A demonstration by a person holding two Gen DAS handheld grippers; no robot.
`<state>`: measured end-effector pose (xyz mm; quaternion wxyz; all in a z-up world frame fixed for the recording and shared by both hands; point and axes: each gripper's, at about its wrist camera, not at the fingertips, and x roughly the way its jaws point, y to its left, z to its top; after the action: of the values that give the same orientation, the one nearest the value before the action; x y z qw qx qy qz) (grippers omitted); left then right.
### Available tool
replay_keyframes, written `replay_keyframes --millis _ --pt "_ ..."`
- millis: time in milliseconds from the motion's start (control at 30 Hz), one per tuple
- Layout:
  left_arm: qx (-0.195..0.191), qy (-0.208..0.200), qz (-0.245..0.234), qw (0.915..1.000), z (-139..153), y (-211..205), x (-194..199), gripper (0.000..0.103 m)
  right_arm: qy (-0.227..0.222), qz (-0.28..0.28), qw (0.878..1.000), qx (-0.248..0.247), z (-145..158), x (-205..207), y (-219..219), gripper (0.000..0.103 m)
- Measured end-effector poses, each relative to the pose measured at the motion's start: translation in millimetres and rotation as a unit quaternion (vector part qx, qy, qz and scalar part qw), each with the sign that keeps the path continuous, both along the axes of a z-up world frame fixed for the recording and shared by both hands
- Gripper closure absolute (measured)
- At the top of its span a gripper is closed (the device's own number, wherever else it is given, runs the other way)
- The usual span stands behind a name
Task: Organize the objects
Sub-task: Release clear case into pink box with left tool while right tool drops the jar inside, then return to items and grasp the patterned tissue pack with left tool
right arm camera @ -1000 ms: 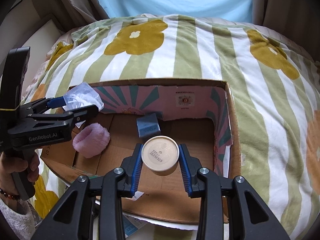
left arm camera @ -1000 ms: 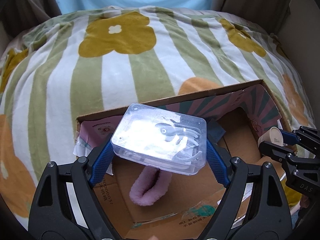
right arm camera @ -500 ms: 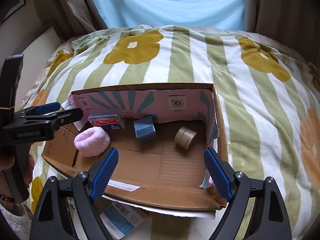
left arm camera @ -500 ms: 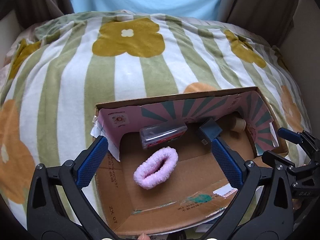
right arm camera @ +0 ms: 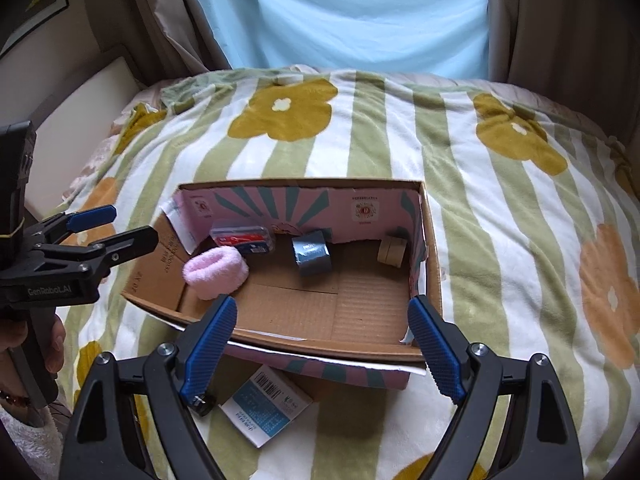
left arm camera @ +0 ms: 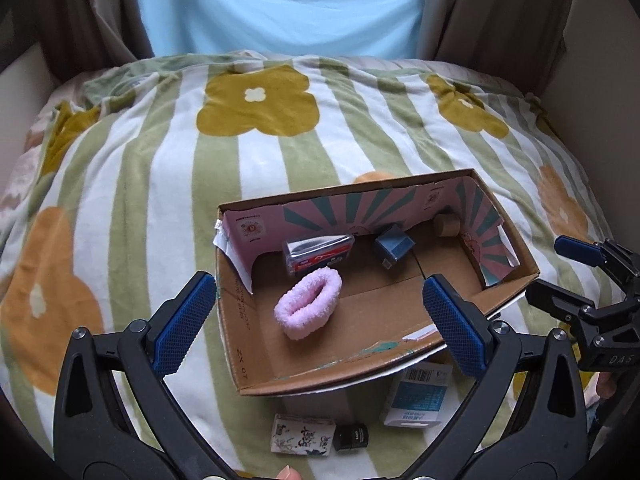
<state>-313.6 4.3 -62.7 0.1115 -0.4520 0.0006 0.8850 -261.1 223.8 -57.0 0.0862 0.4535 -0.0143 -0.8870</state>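
Note:
An open cardboard box (left arm camera: 248, 332) (right arm camera: 320, 340) lies on the bed. Inside it are a pink fluffy band (left arm camera: 308, 304) (right arm camera: 216, 270), a clear plastic case (left arm camera: 318, 254) (right arm camera: 244, 237), a small blue box (left arm camera: 394, 246) (right arm camera: 311, 257) and a tan round container (left arm camera: 446, 224) (right arm camera: 392, 251). My left gripper (left arm camera: 320, 320) is open and empty, above the box's near edge. My right gripper (right arm camera: 320, 340) is open and empty, also above the near edge. Each gripper shows in the other's view, the left (right arm camera: 100, 228) and the right (left arm camera: 560, 276).
On the blanket (left arm camera: 160, 184) in front of the box lie a white-and-blue carton (left arm camera: 418, 400) (right arm camera: 266, 404), a patterned white small box (left arm camera: 302, 434) and a small black jar (left arm camera: 351, 436). Curtains and a blue sheet stand behind the bed. A wall ledge (right arm camera: 72, 128) is at the left.
Both grippers opened and dropped their loads: the clear case and the tan container now lie in the box. Both grippers have pulled back and up from the box.

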Motion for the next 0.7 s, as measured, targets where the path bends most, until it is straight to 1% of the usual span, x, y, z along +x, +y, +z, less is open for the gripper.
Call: replay_keyframes --millis 67,133,200,267,400,533,633,700 --pt "-0.005 0.012 0.005 0.9999 13.1 -3.4 14.8 0.0 0.011 -0.005 1.0 0.008 13.1 10.0 -0.6 0.018" --pt "-0.004 0.03 0.005 0.9995 26.2 -7.1 34.8 0.0 0.026 -0.007 1.0 0.004 27.8 24.0 0.5 0.018" --pt "0.003 0.043 0.001 0.9991 37.2 -10.9 56.0 0.0 0.042 -0.013 0.999 -0.001 40.1 38.4 2.4 0.018" --pt "0.011 0.064 -0.002 0.9979 46.9 -15.5 77.6 0.0 0.062 -0.023 0.998 0.004 50.6 54.7 2.2 0.018" --pt "0.011 0.101 -0.006 0.9948 59.4 -26.2 118.0 0.0 0.094 -0.029 0.995 0.01 59.6 87.9 -0.3 0.018" --pt "0.022 0.1 -0.013 0.9946 52.4 -37.9 147.9 0.0 0.105 -0.025 0.994 0.011 55.8 114.2 -5.1 0.018" --pt "0.019 0.092 -0.022 0.9953 38.7 -45.4 163.5 0.0 0.109 -0.018 0.994 0.015 46.3 132.3 -11.9 0.018" --pt "0.008 0.087 -0.03 0.9957 25.5 -47.6 173.7 0.0 0.11 -0.013 0.994 0.024 38.0 145.4 -18.5 0.018"
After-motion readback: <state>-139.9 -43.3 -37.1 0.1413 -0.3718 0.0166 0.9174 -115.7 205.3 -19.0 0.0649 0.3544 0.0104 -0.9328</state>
